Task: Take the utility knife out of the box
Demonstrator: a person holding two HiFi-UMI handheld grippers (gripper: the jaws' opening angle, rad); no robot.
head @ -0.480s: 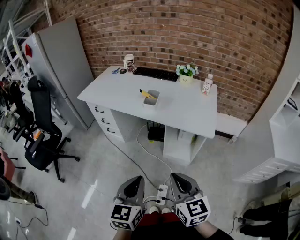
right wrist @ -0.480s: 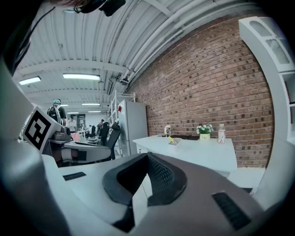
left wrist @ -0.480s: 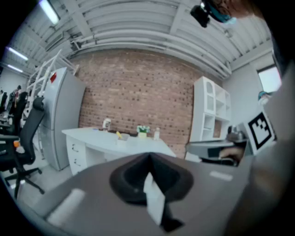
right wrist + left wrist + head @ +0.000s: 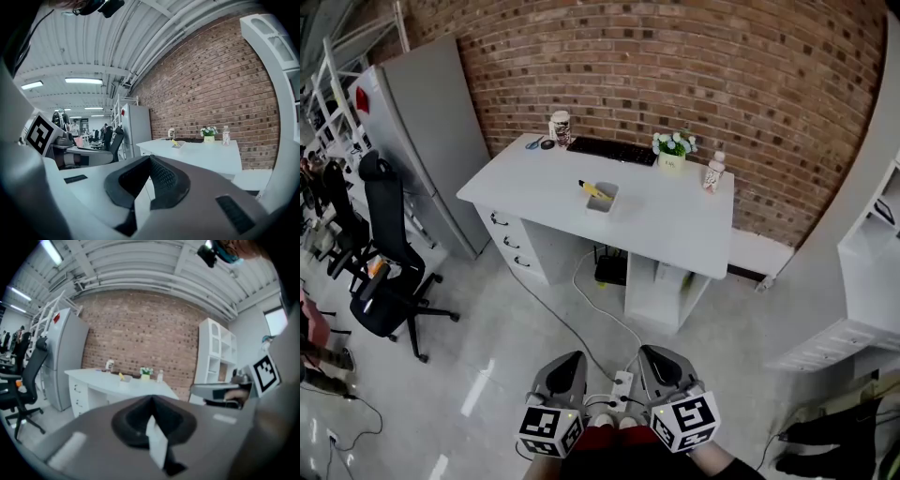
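A small grey box (image 4: pixel 603 199) stands mid-desk on the white desk (image 4: pixel 675 225), and the yellow utility knife (image 4: pixel 594 188) sticks out of its left end. Both grippers hang low, close to my body and far from the desk, side by side above the floor. My left gripper (image 4: pixel 570 362) has its jaws together and holds nothing. So does my right gripper (image 4: pixel 654 355). The left gripper view shows the box (image 4: pixel 125 378) and knife (image 4: pixel 121 376) small in the distance. They also appear far off in the right gripper view, box (image 4: pixel 179 145) and knife (image 4: pixel 174 141).
On the desk's far side are a keyboard (image 4: pixel 611 148), a cup (image 4: pixel 559 126), a flower pot (image 4: pixel 672 151) and a bottle (image 4: pixel 713 172). A black office chair (image 4: pixel 389 272) and a grey cabinet (image 4: pixel 431 131) stand left, white shelving (image 4: pixel 872 272) right. A power strip (image 4: pixel 623 382) and cable lie on the floor.
Both grippers stay in place, jaws together. The view has shifted only slightly, and a person at the left edge has moved.
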